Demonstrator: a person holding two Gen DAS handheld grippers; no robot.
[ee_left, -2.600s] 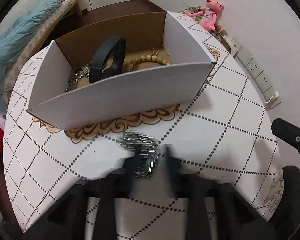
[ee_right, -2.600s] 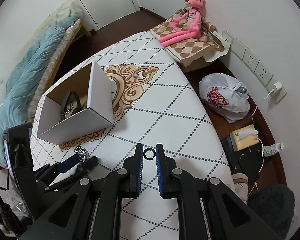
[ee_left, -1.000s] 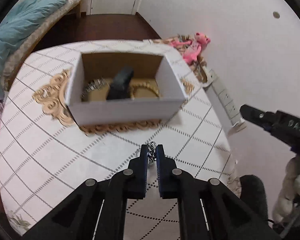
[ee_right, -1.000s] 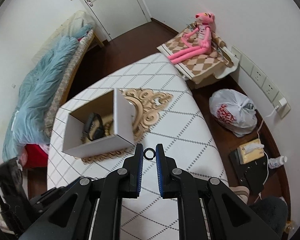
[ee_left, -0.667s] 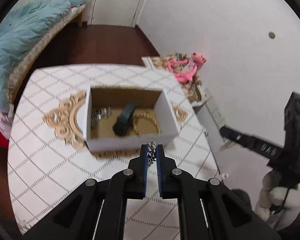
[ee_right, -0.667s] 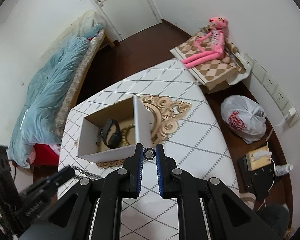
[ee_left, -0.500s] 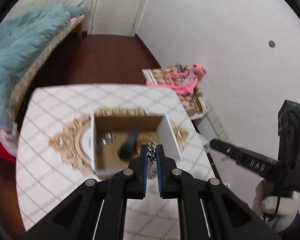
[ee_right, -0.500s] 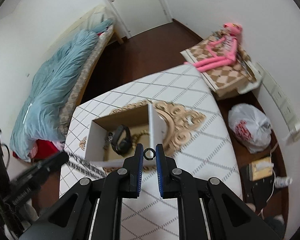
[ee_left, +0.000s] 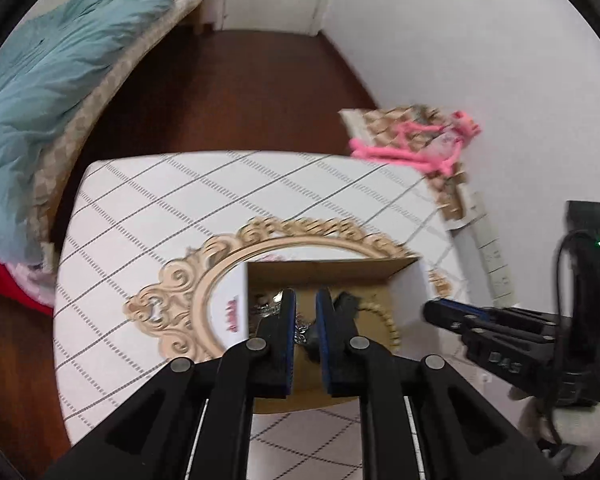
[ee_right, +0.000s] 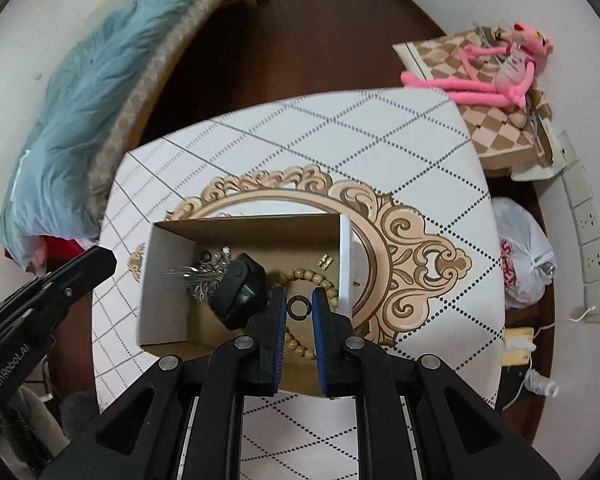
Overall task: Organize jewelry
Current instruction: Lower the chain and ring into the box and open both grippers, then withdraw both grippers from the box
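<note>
The left gripper (ee_left: 305, 312) hangs over the open cardboard box (ee_right: 168, 280), its jaws a narrow slot apart; a silver chain (ee_left: 300, 330) shows in that slot, but the blur hides whether the pads pinch it. In the right wrist view, silver chain jewellery (ee_right: 204, 276) is streaked with blur at the box's left end, ahead and left of the right gripper (ee_right: 299, 307). Just left of the fingertips a black band (ee_right: 240, 288) stands tilted on the box floor. The right gripper holds a small black ring (ee_right: 299, 307) between its pads, above the box interior. A wooden bead bracelet (ee_right: 308, 280) lies under and just beyond the fingertips, with two small gold pieces (ee_right: 325, 261) further ahead. The box sits on the white quilted tabletop (ee_right: 420, 160).
</note>
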